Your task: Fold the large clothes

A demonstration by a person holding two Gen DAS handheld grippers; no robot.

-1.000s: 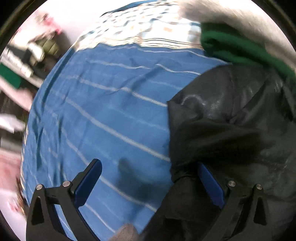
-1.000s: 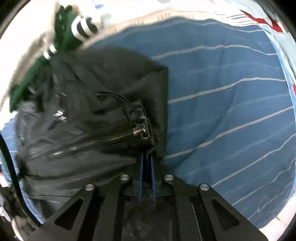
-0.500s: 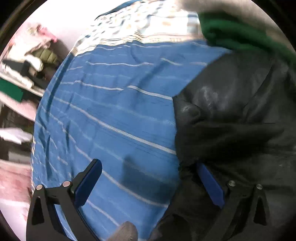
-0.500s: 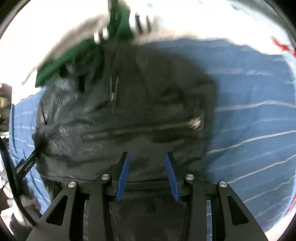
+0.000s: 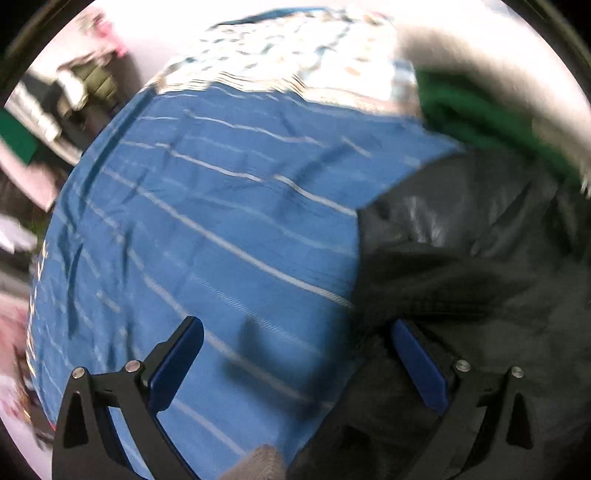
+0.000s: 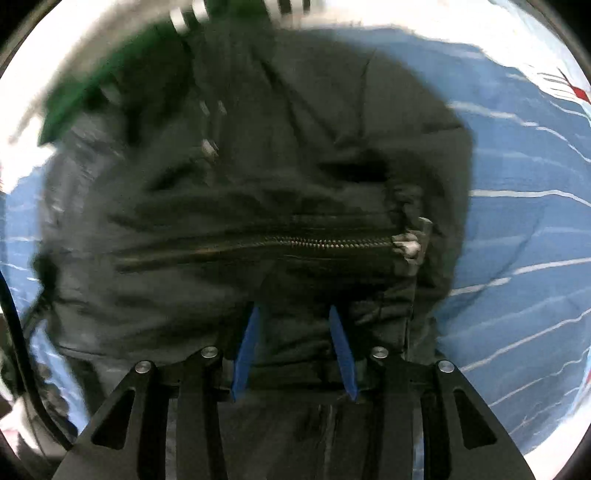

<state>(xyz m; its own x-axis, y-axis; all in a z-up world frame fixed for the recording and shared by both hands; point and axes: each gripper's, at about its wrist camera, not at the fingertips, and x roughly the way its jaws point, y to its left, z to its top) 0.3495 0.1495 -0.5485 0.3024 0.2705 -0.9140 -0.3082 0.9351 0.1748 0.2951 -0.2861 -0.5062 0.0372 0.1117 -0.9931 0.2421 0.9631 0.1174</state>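
Observation:
A black jacket (image 6: 280,177) lies crumpled on the blue striped bedsheet (image 5: 207,221), its metal zipper (image 6: 295,243) running across. My right gripper (image 6: 294,325) points down over the jacket just below the zipper, jaws partly open, blue pads apart with no fabric pinched between them. My left gripper (image 5: 295,339) stands wide open at the jacket's (image 5: 480,266) left edge. Its right finger (image 5: 413,354) is against the dark fabric and its left finger (image 5: 181,354) is over the sheet.
A green garment (image 5: 465,110) with white-striped trim (image 6: 188,14) lies past the jacket's far end. A patterned light cloth (image 5: 295,48) covers the bed's head. Clutter (image 5: 74,96) sits off the bed's left side. A black cable (image 6: 11,314) hangs at the left.
My right gripper was shut on the jacket's hem near the zipper pull. It has let go, opened partway and slid over the jacket. The left gripper rose slightly, still open.

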